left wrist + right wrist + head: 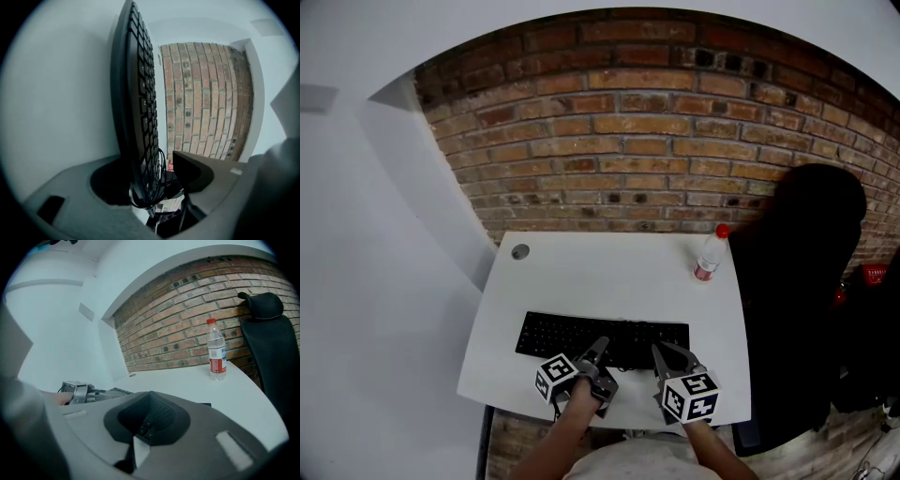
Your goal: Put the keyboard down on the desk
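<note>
The black keyboard [602, 337] lies flat on the white desk [609, 272], close to its near edge. My left gripper [598, 352] is at the keyboard's front edge, left of the middle. In the left gripper view the keyboard [140, 108] stands edge-on between the jaws of that gripper [147, 161]; they are open, and one pad [187, 171] is clear of the keys. My right gripper [673, 356] rests over the front edge further right. In the right gripper view its jaw tips [150, 394] meet, shut, with a few keys showing in the pocket behind them.
A clear bottle [709, 255] with a red cap and label stands at the desk's far right, also in the right gripper view [216, 352]. A black chair [797, 300] crowds the desk's right side. A brick wall [656, 141] backs the desk. A round cable hole [520, 251] sits at the far left.
</note>
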